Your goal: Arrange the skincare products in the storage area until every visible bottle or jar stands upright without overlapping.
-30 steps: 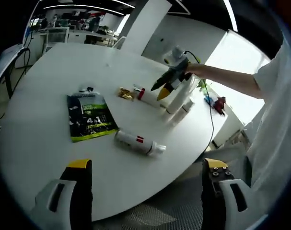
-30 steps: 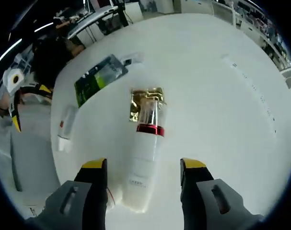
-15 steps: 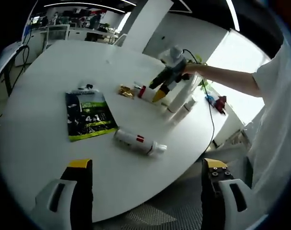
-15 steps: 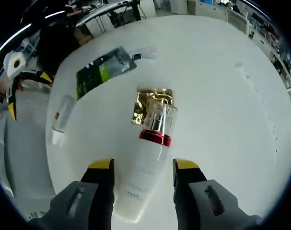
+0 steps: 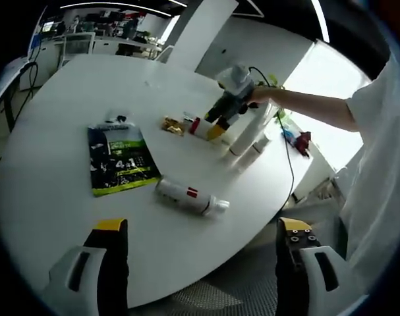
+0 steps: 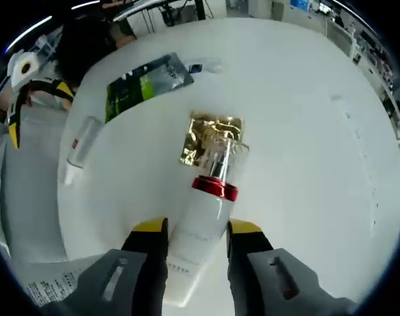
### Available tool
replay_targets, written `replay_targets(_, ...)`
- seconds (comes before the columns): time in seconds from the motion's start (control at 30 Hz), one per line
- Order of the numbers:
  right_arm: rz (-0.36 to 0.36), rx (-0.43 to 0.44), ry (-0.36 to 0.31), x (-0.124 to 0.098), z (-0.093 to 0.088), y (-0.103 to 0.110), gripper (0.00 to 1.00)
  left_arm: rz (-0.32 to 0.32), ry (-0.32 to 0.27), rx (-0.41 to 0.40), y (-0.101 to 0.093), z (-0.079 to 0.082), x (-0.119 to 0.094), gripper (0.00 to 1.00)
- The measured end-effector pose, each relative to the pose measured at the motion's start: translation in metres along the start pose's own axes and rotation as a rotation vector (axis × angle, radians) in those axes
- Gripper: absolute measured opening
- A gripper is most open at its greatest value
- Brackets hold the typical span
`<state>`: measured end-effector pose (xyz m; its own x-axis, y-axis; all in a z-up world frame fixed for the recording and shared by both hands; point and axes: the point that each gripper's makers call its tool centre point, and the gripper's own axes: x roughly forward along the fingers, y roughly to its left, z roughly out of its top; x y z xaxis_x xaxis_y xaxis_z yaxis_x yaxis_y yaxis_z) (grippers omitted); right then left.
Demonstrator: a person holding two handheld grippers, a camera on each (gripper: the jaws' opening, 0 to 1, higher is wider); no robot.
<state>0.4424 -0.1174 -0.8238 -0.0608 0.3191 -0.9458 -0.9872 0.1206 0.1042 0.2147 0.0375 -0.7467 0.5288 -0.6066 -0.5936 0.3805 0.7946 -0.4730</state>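
right tool [image 6: 196, 230] jaws close on lying bottle [image 6: 198, 234] body, contact unclear. rigid, smooth, likely slippery; grip mid-body below red collar. left tool [image 5: 196, 230] wide open, empty.

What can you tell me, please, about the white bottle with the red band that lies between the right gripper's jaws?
The white bottle lies on its side on the white table. Its body looks like opaque plastic with small grey print near the base; a shiny red ring joins it to a clear cap, whose tip rests over a gold foil sachet. The right gripper straddles the body, its yellow-tipped jaws close against both sides. In the left gripper view it lies under that gripper.
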Motion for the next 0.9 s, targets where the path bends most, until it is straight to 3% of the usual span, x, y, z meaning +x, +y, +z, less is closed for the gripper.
replay_targets(0.13, -0.029, -0.066, 0.051, -0.0001, -0.0047, -0.0063, 0.33, -0.002, 0.007, 0.004, 0.0003, -0.0007, 0.0014, 0.85)
replay_targets(0.23, -0.031, -0.066, 0.064, 0.0017, -0.0053, -0.0087, 0.32, -0.003, 0.005, 0.003, 0.0009, -0.0005, 0.0019, 0.85)
replay_targets(0.37, -0.025, -0.011, 0.070, 0.0053, -0.0092, -0.0084, 0.33, -0.003, 0.008, 0.001, 0.0018, -0.0021, 0.0020, 0.85)
replay_targets(0.73, -0.052, 0.003, 0.048, 0.0052, -0.0073, -0.0049, 0.32, 0.003, 0.010, -0.008, 0.0035, -0.0041, 0.0009, 0.84)
replay_targets(0.9, -0.085, 0.008, 0.097, 0.0059, -0.0075, -0.0048, 0.31, -0.007, 0.012, 0.002, -0.0006, -0.0019, 0.0048, 0.84)
